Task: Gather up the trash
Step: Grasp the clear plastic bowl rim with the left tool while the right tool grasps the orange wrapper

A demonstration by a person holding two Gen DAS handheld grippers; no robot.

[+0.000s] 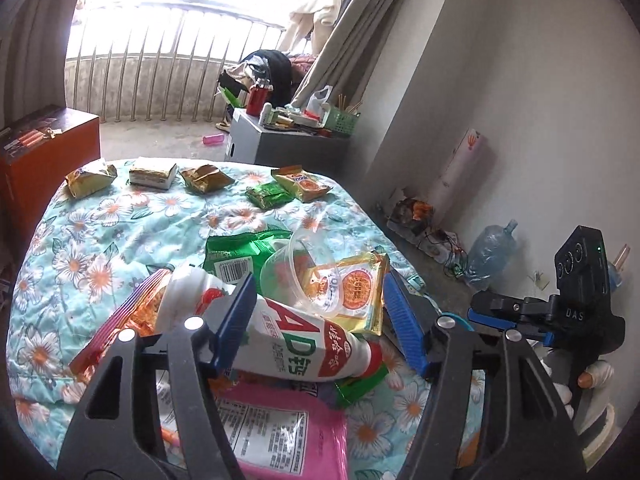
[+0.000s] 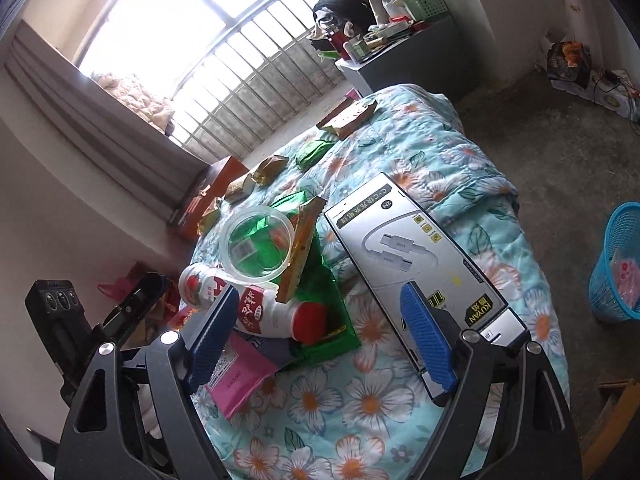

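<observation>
A pink packet (image 1: pixel 280 436) lies nearest, at the near edge of the flowered bedspread (image 1: pixel 100 248), under one white drink bottle (image 1: pixel 280 340) lying on its side. The left gripper (image 1: pixel 320 320) hovers over that bottle with its jaws apart, both pads clear of it. On the same heap sit one clear plastic cup (image 1: pixel 298 276), one yellow wrapper (image 1: pixel 356 292), one large green bag (image 1: pixel 236 254) and one orange packet (image 1: pixel 132 320). Five small snack packets (image 1: pixel 206 178) line the far edge of the bed. The right gripper (image 2: pixel 324 344) hangs open above bare bedspread, its right pad over one long grey cable box (image 2: pixel 408 252) lying toward the bed's right edge. One blue basket (image 2: pixel 616 268) stands on the floor beyond that edge.
</observation>
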